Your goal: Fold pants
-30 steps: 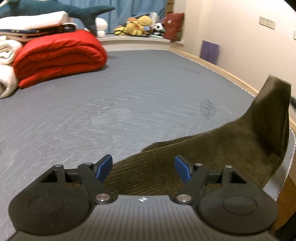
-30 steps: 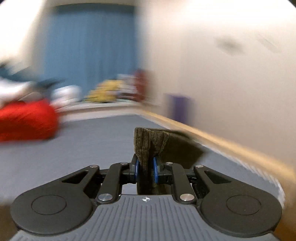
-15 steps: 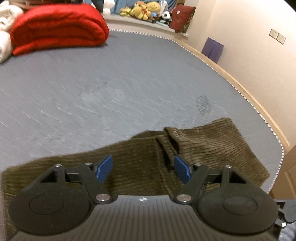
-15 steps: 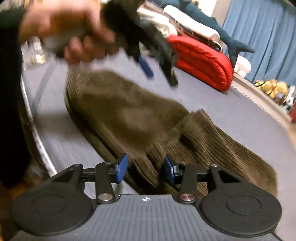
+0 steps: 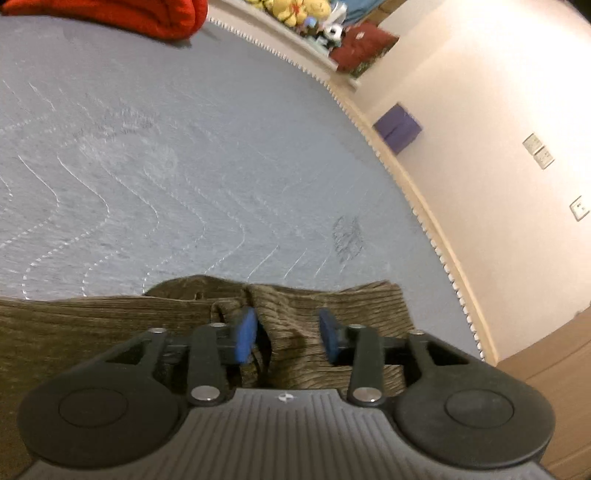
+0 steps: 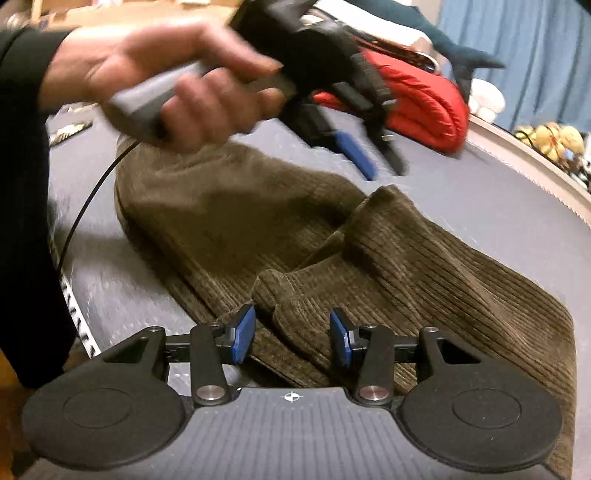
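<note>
Now the pants (image 6: 388, 258) are lying rumpled on the bed (image 5: 184, 166), soft, thick corduroy that is looking limp. The left gripper (image 5: 288, 332) is closing its jaws over a raised fold without pinching yet. The right gripper (image 6: 291, 336), jaws half open, is straddling a hem ridge, probably the best bite.

Left hand (image 6: 177, 85) and its gripper are motion-blurred. Pants (image 6: 406, 258) run under the right gripper body, lower edge unseen. Red quilt (image 5: 110, 14) cut off at frame top.
</note>
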A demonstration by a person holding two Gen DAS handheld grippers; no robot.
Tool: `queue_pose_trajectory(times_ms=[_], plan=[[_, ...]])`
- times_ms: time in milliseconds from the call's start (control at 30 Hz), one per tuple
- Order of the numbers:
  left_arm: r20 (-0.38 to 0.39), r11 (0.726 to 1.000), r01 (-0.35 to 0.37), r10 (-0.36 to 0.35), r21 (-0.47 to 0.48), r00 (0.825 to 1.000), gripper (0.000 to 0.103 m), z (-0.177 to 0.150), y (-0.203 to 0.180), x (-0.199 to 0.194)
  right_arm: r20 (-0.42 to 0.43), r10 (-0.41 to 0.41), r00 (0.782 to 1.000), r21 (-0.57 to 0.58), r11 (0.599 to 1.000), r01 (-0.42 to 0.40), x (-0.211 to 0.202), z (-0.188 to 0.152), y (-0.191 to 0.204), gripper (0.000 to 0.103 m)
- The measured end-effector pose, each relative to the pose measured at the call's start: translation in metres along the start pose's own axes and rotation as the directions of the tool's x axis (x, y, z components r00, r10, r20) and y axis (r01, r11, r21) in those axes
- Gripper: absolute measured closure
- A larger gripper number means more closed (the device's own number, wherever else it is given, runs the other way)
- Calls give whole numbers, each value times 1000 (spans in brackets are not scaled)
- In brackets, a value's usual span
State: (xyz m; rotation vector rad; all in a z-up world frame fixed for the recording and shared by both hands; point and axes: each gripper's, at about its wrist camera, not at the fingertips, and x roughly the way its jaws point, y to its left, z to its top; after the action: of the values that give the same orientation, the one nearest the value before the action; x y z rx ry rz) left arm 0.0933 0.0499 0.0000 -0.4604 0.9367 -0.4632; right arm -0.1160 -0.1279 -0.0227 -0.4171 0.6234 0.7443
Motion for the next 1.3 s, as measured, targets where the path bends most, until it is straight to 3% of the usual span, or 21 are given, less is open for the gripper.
queue_pose_trajectory(times_ms=[67,100,133,167,267,333,400,500,600,733,800,867,1000,1067,1100,1133,1200,1267,1300], plan=[[-19,999,-43,43,18,999,55,-1,-1,13,-3,9,1000,17,1000,-9,0,0,-1,58],[-29,998,-57,57,31,998,60,-1,-2,19,-6,19,1000,30,999,-19,-1,2,-3,64],[-31,997,-63,65,47,997,88,-2,-3,22,-6,35,999,39,999,-35,-2,3,-5,78],[-25,993,-88,90,77,996,99,-1,-6,23,-7,55,998,35,998,-55,0,5,-10,85],[47,994,-78,75,74,996,100,8,-7,3,24,60,998,-34,998,-59,-9,5,-6,92],[87,993,-97,90,72,992,100,11,-7,-9,77,112,991,-74,992,-106,-27,8,-4,92],[50,995,-94,92,40,994,100,10,1,-6,116,170,979,-169,974,-149,-43,8,1,92],[-54,993,-102,105,59,993,95,3,5,11,38,177,983,-216,962,-165,-40,-4,4,91],[-31,991,-128,129,37,991,68,5,8,7,-44,171,984,-215,960,-176,-29,-14,7,87],[-66,997,-79,77,-27,995,51,8,17,11,6,202,979,-131,971,-199,-41,-7,-2,57],[-112,998,-46,42,-38,993,42,6,20,19,47,213,976,-66,976,-209,-47,-3,-12,56],[-109,997,-78,78,2,991,42,2,15,26,88,206,975,17,978,-208,-54,2,-28,55],[-91,996,-89,91,29,992,42,-3,11,36,163,55,985,258,961,-97,-70,5,-71,46],[-95,994,-82,88,68,992,47,-6,8,40,158,-88,984,419,908,14,-78,0,-96,38],[-92,991,-89,98,100,991,70,-7,6,41,126,-168,978,490,868,86,-80,-5,-107,37],[-96,989,-87,99,121,990,78,-7,5,41,71,-261,963,550,815,180,-82,-11,-118,36],[-62,992,-60,67,108,996,81,0,2,29,-53,-393,918,649,685,331,-84,-26,-137,34],[40,991,-43,39,124,998,81,6,-6,11,-153,-412,898,744,551,379,-85,-48,-155,34],[77,985,-73,61,156,995,81,8,-10,7,-186,-416,890,774,497,394,-86,-57,-161,34]])
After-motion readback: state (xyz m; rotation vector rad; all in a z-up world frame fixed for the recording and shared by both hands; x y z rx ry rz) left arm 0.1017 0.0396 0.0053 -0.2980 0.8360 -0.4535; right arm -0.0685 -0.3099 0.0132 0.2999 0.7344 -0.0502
